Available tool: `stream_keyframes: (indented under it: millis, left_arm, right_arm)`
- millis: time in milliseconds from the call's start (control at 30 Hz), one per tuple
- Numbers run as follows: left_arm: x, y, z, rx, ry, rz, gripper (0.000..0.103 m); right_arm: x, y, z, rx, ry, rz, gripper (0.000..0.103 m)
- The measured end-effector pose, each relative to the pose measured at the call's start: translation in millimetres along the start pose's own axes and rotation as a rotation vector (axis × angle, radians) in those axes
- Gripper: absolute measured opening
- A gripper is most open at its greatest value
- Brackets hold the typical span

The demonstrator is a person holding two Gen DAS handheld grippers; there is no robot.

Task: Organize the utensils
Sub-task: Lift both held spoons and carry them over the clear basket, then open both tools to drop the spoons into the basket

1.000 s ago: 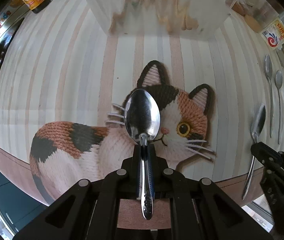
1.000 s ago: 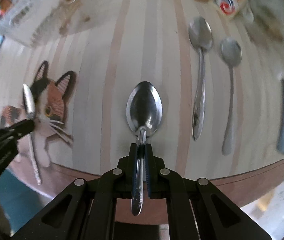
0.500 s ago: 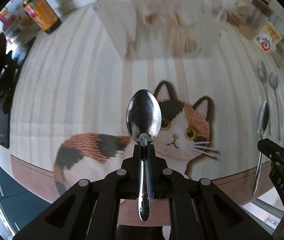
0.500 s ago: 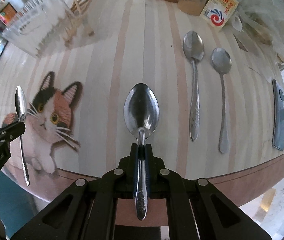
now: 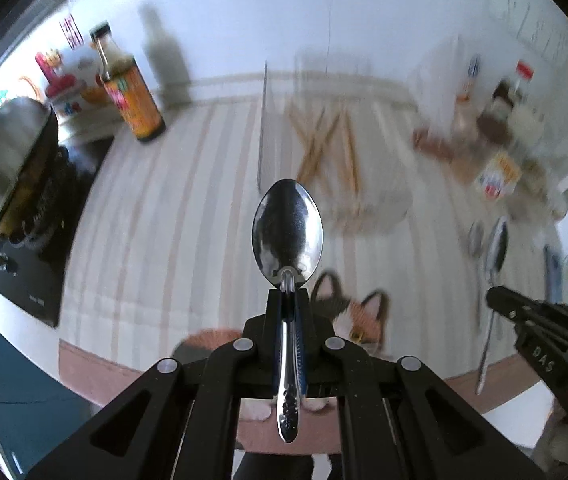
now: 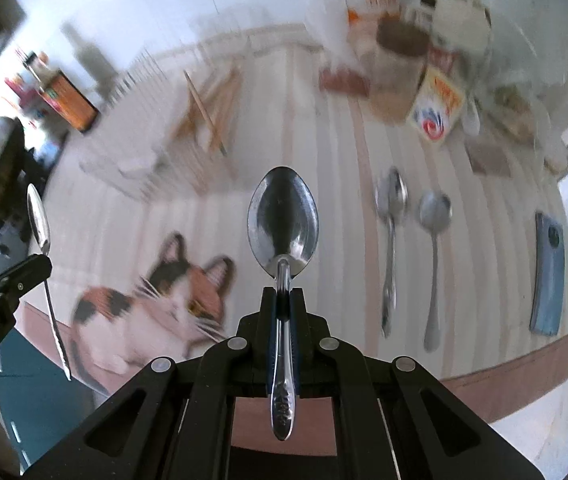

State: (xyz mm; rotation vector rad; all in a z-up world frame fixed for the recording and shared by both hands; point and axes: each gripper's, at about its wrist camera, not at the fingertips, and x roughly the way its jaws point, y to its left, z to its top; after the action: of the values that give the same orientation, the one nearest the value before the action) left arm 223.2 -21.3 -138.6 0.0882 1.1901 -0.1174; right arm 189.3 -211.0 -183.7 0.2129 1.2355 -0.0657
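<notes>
Left spoon (image 5: 288, 236): frame centre, bowl up, handle clamped between the closed fingers of the left gripper (image 5: 288, 300). Right spoon (image 6: 282, 222): likewise pinched in the right gripper (image 6: 282, 298). Two loose spoons (image 6: 391, 216) lie right of centre on the striped cat-print mat (image 6: 155, 296). Clear utensil holder (image 5: 336, 152), upper centre, holds chopsticks. "DAS" is legible on the neighbouring gripper, lower right; bottle (image 5: 133, 100) label blurred.

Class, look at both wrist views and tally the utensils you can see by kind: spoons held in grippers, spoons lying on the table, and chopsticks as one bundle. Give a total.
Spoons held: 2, one in the left hand-held gripper and one in the right hand-held gripper
Spoons lying on the table: 2
Chopstick bundles in the clear container: 1
Total: 5
</notes>
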Motion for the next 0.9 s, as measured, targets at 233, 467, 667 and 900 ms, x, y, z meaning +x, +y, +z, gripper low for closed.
stream_keyframes:
  millis: [233, 467, 667, 900]
  left_arm:
    - [-18, 4, 65, -0.031, -0.072, -0.049, 0.004]
    - [34, 13, 142, -0.088, 0.02, -0.119, 0.004]
    - [93, 18, 172, -0.107, 0.135, -0.124, 0.004]
    - [124, 22, 174, -0.132, 0.212, -0.115, 0.007]
  right_arm:
    - [-22, 17, 65, 0.002, -0.07, 0.106, 0.006]
    - [14, 38, 153, 0.006, -0.047, 0.173, 0.006]
    - [71, 45, 200, 0.045, 0.035, 0.181, 0.006]
    - [119, 50, 216, 0.005, 0.139, 0.144, 0.007]
